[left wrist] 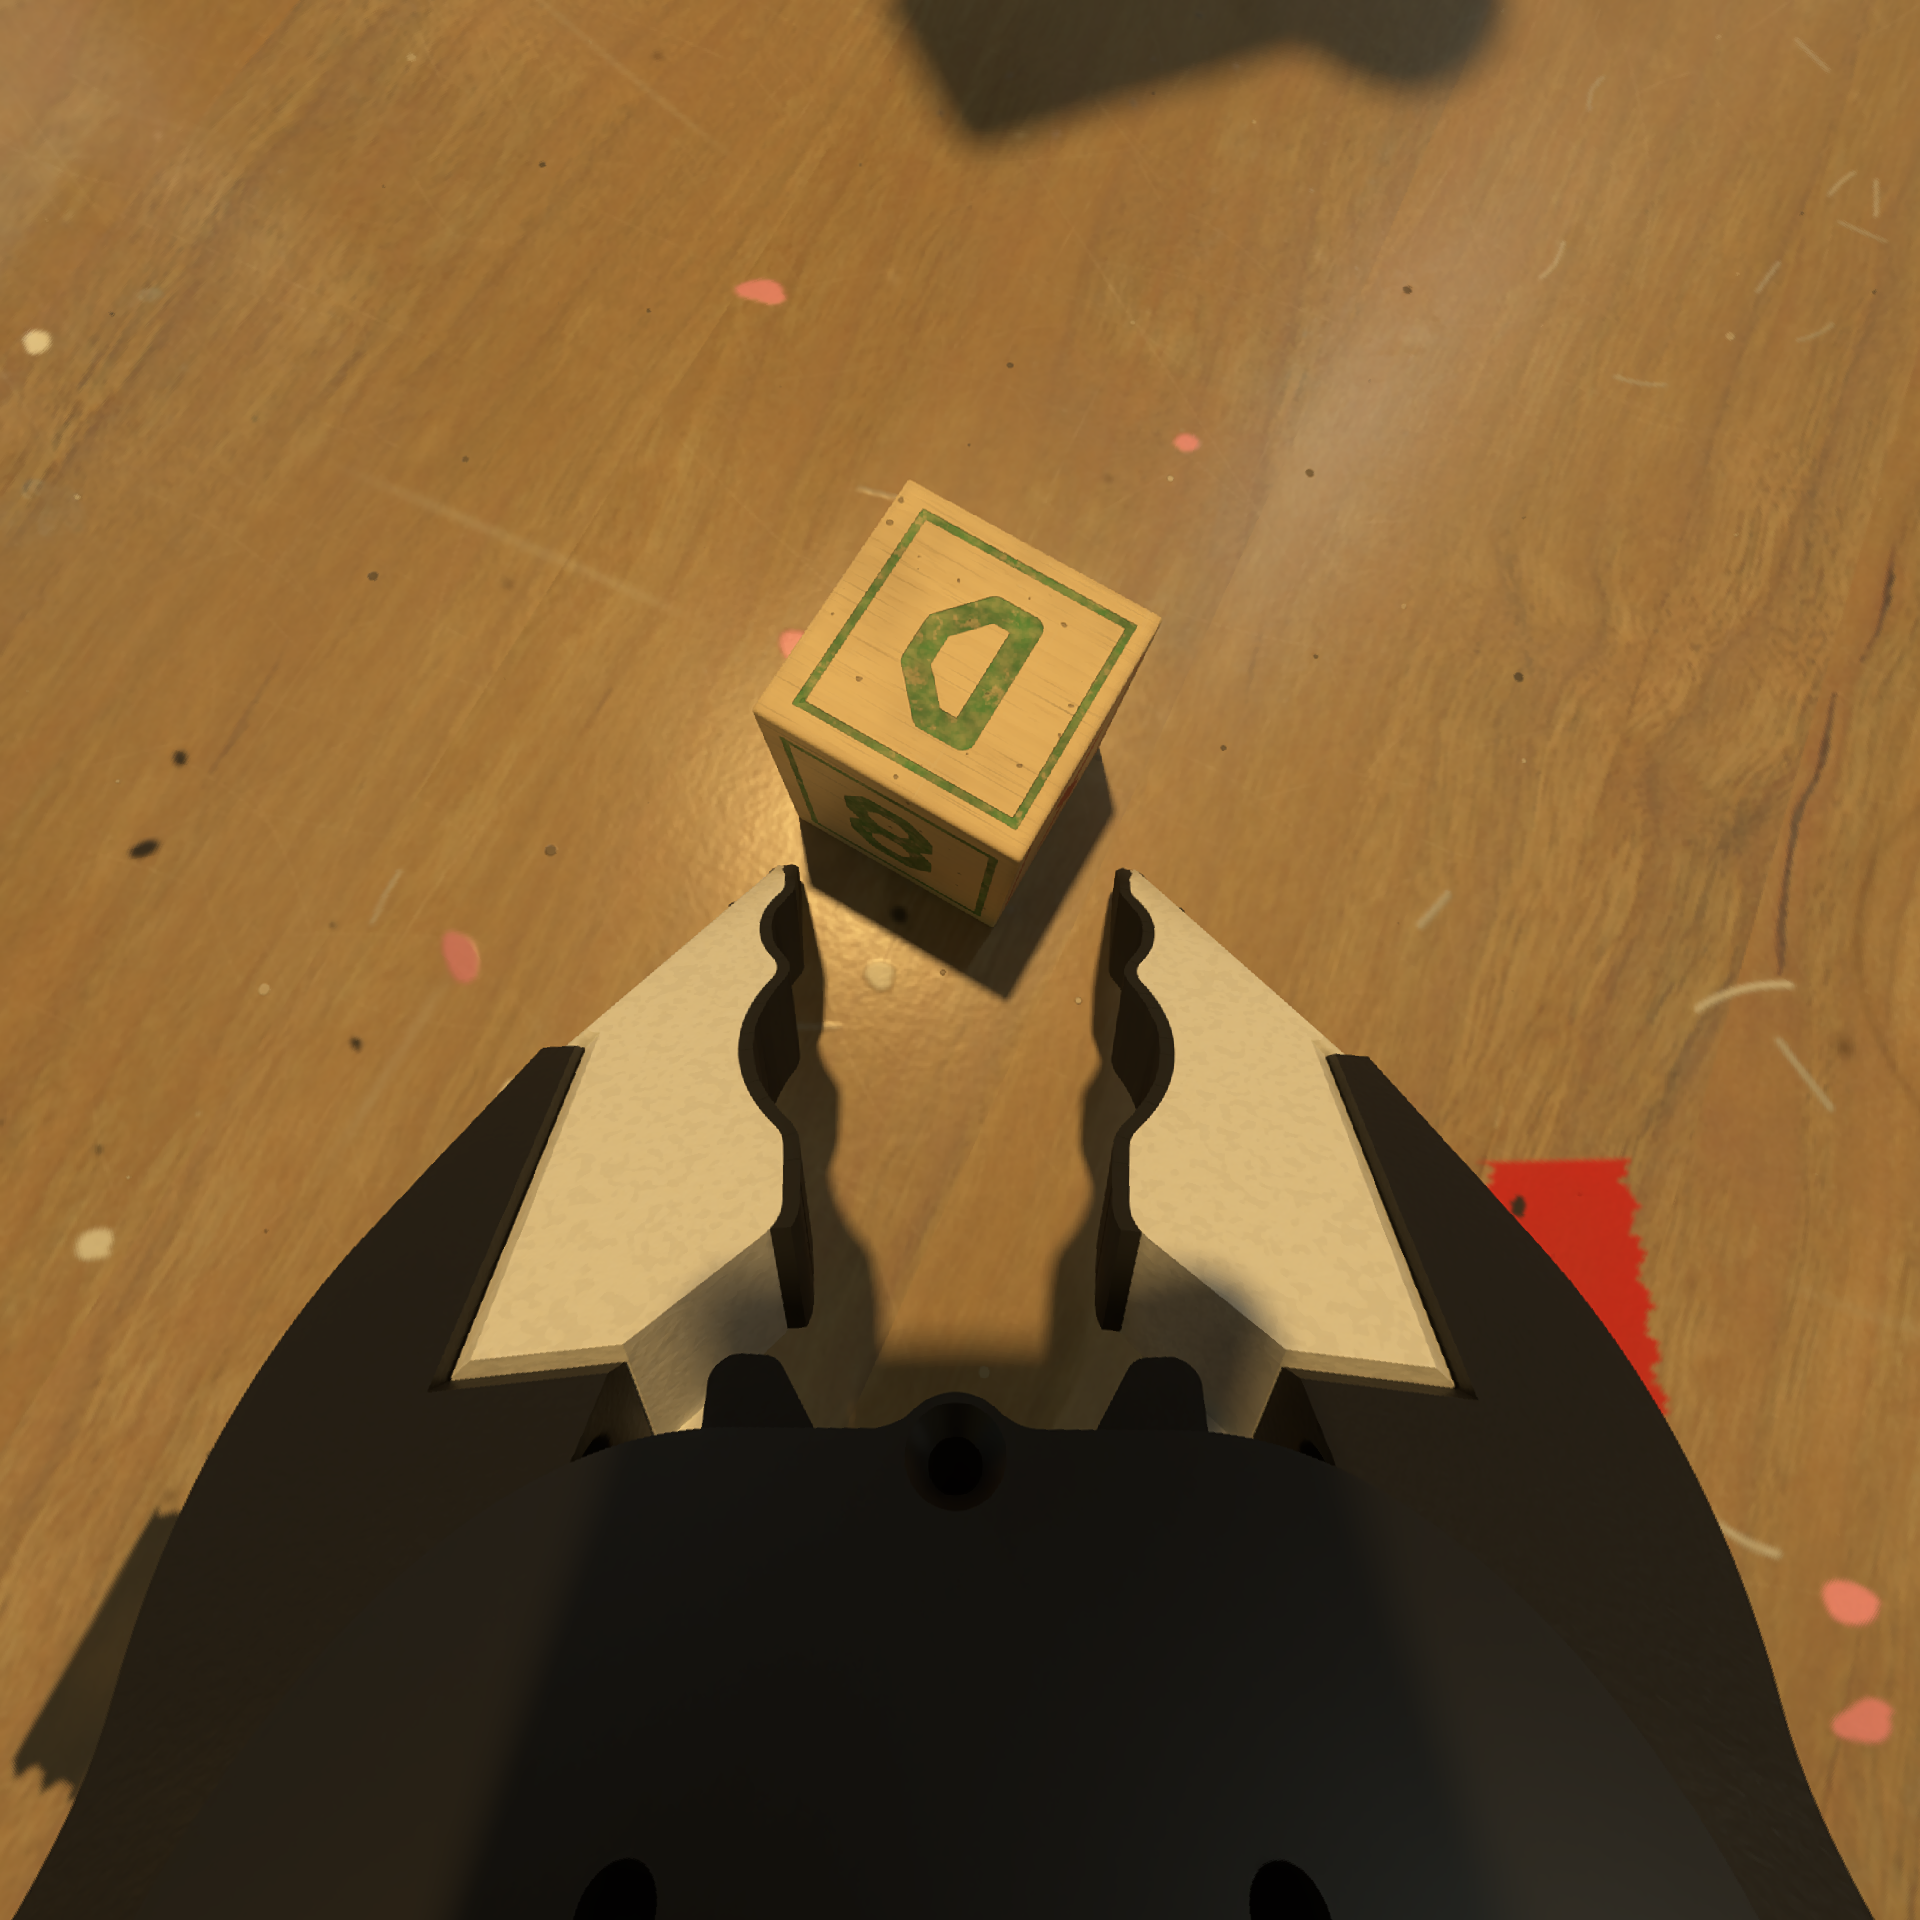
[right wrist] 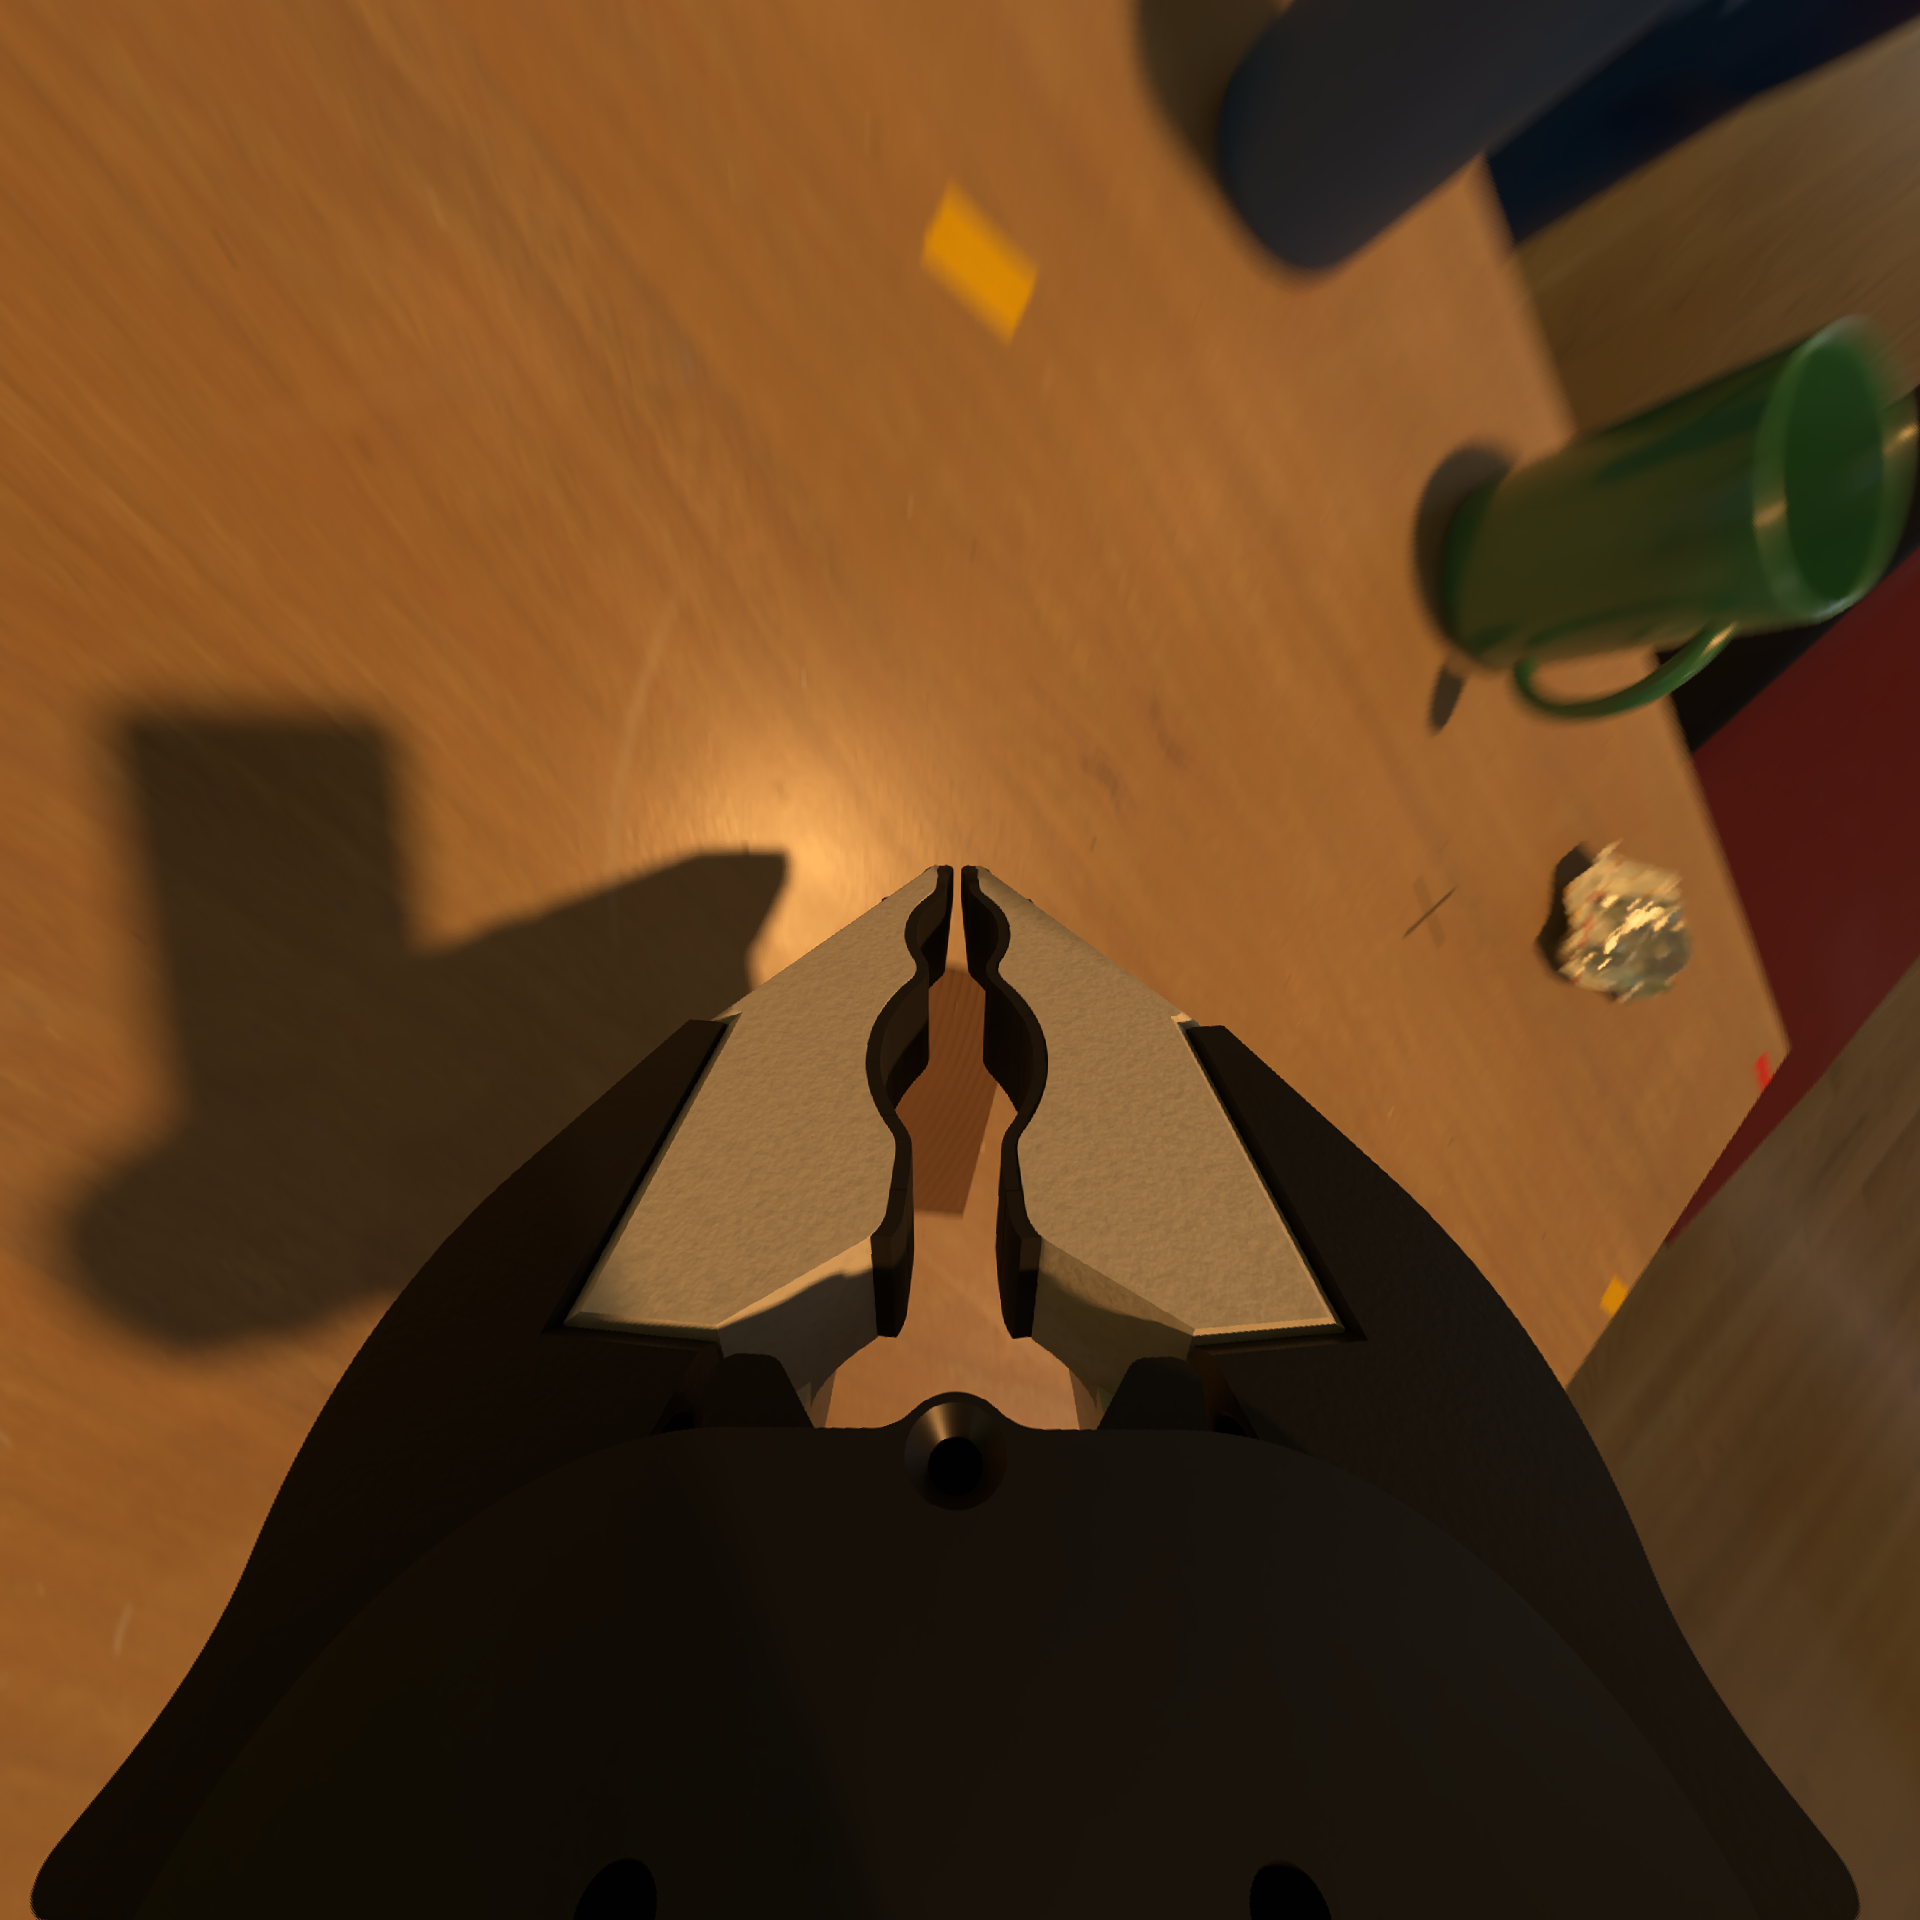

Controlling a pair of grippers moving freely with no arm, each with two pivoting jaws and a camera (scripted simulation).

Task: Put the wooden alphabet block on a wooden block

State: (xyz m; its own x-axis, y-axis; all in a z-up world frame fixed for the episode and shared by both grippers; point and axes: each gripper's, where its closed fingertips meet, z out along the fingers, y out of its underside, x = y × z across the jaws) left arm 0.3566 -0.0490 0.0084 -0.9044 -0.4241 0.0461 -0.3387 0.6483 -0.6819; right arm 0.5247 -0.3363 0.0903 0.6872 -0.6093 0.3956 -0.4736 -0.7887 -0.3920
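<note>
A wooden alphabet block (left wrist: 961,696) with green markings on its faces stands on the wooden table (left wrist: 416,520), turned corner-on to me. My left gripper (left wrist: 956,878) is open and empty, its fingertips just short of the block and above it. My right gripper (right wrist: 956,873) is shut on nothing, above bare table in the right wrist view. No other wooden block shows in either view.
In the right wrist view a green mug (right wrist: 1683,520) lies near the table's right edge, with a crumpled foil ball (right wrist: 1621,925) below it and a dark blue object (right wrist: 1382,125) at the top. A yellow patch (right wrist: 977,260) and a red patch (left wrist: 1579,1236) mark the table.
</note>
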